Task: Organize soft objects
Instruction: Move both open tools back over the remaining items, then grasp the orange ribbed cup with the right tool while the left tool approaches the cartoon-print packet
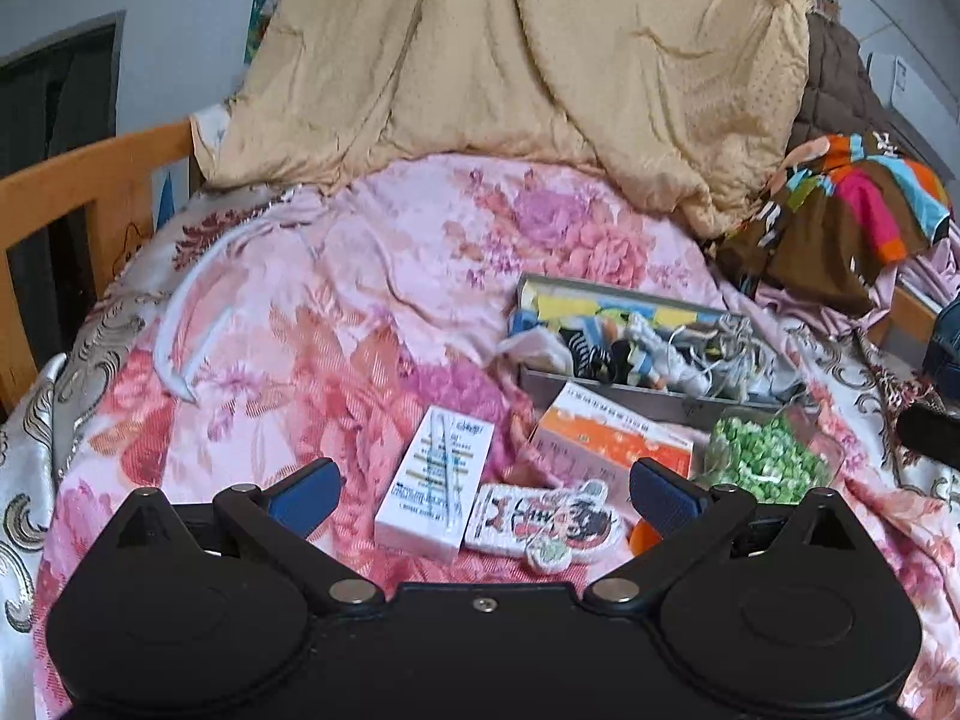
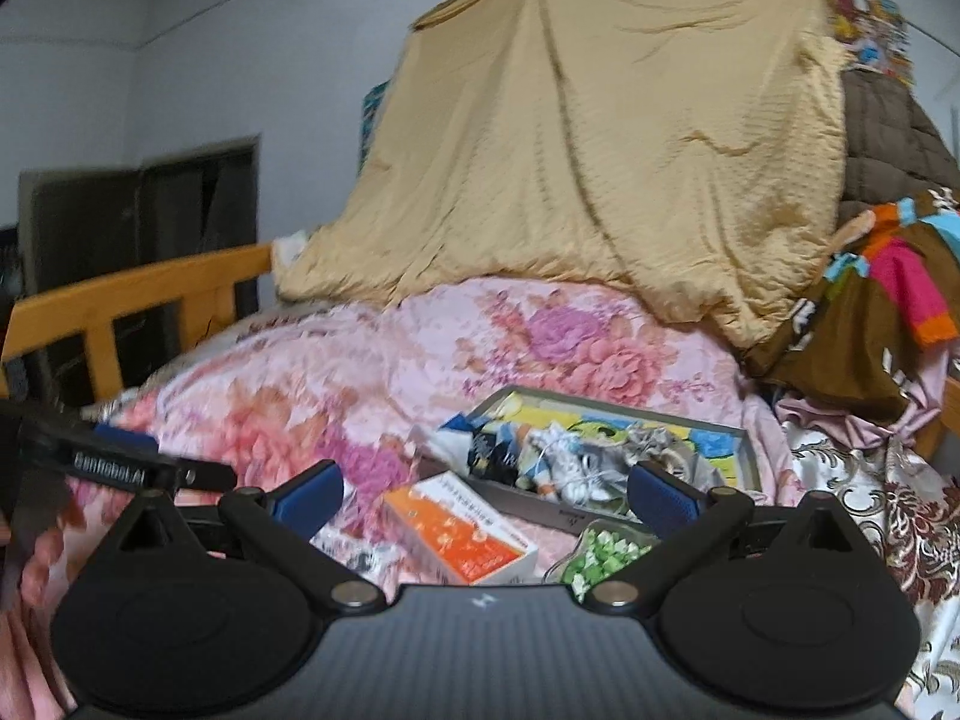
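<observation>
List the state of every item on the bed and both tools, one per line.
Left tool: open, holding nothing.
Right tool: open, holding nothing.
Grey tray: lying flat, filled with jumbled socks.
Socks: loose, unsorted in the tray.
Orange box: closed, lying beside the tray.
White box: closed, lying flat.
Beige quilt: heaped up at the back.

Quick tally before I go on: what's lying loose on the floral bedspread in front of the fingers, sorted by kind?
Cardboard boxes: 2, white box and orange box
Trays holding socks: 1, grey tray
Cartoon-print flat items: 1, cartoon pouch
Bags of green pieces: 1, green bag
Total: 5
</observation>
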A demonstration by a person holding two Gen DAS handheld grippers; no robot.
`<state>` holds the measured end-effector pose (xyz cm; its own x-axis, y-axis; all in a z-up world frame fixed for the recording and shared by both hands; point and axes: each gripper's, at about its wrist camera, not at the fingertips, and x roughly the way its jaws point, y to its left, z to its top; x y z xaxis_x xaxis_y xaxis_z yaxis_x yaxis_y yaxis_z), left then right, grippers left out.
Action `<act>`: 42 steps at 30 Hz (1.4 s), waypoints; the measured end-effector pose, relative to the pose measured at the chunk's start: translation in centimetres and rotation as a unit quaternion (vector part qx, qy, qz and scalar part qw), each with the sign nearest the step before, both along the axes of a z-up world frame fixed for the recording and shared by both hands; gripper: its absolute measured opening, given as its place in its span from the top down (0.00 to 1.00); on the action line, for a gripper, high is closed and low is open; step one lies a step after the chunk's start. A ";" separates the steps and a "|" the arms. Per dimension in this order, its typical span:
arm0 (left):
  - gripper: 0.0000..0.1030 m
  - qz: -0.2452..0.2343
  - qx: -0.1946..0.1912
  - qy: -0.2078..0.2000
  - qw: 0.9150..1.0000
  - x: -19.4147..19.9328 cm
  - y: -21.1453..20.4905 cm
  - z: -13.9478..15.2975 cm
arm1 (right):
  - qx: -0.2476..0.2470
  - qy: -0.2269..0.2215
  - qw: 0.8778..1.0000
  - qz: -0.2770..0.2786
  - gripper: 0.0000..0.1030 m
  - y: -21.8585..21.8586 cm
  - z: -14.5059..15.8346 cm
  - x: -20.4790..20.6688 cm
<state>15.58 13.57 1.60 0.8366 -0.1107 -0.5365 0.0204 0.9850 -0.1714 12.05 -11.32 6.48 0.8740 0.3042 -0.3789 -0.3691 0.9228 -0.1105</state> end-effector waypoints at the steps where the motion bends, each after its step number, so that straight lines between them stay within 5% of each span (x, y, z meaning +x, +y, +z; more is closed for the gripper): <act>1: 0.01 -0.002 0.000 0.004 1.000 0.2 0.0 -0.2 | -0.009 0.003 1.000 0.007 0.00 0.2 -0.4 0.0; 25: 0.01 -0.085 0.042 0.096 0.991 3.6 -4.1 -4.7 | -0.145 0.110 0.982 0.059 0.00 2.9 -10.6 1.6; 42: 0.01 -0.060 -0.041 0.111 0.991 7.3 -4.9 -6.6 | -0.179 0.122 0.975 0.053 0.00 3.9 -13.5 2.6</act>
<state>22.88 8.69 -4.97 0.6776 -0.2520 -0.6909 0.0889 0.9606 -0.2633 14.65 -7.39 -6.97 0.7152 0.1975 -0.6704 -0.5154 0.7969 -0.3152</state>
